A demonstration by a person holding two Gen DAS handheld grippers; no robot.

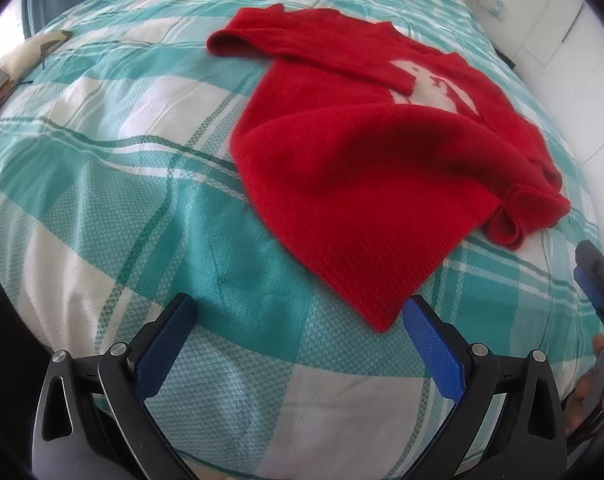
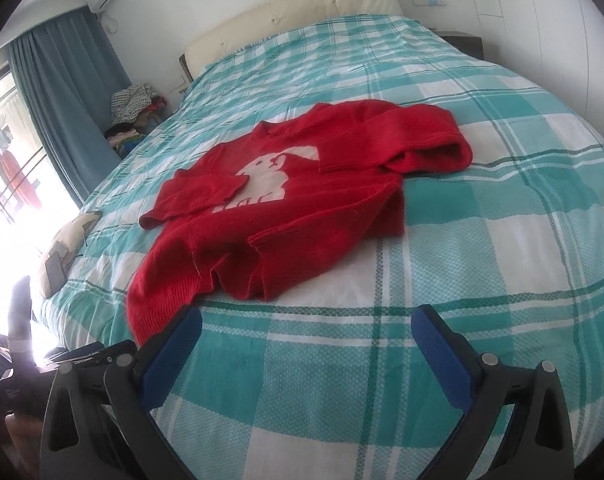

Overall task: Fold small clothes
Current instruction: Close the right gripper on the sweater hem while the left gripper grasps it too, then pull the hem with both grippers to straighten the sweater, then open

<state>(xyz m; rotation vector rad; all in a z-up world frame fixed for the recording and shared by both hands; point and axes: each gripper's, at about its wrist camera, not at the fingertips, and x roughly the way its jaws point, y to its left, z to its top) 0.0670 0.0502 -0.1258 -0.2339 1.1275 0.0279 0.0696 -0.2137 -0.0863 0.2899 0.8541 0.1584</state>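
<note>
Left wrist view: the left gripper (image 1: 300, 312) is spread wide and holds nothing. Its blue-padded fingers (image 1: 170, 344) hover over the teal-and-white checked bedcover (image 1: 102, 208). The small red knitted sweater with a white animal motif (image 1: 362, 152) lies ahead of the tool and slightly to its right, with one hem corner reaching close to the right-hand finger without visibly touching it. At the far right edge of this view, part of the right gripper and some fingers of the person's hand (image 1: 600, 392) are visible.

Right wrist view: the right gripper (image 2: 308, 326) is also fully open and empty. The sweater lies ahead and to the left of the tool, with its hem just beside the left-hand finger.

Task progress, as a judgement: folding is at an early stage. Both sleeves are laid inward across the chest, and the hem is partly turned up and rumpled. The body is not yet folded into a compact shape, so squaring and the main fold remain.

View differences: the right wrist view shows the whole motif, the cream padded headboard (image 2: 302, 12), the blue curtain (image 2: 62, 88) and the pile of clothes (image 2: 134, 116) at the bedside. The left wrist view shows the knit texture and hem corner at close range.
</note>
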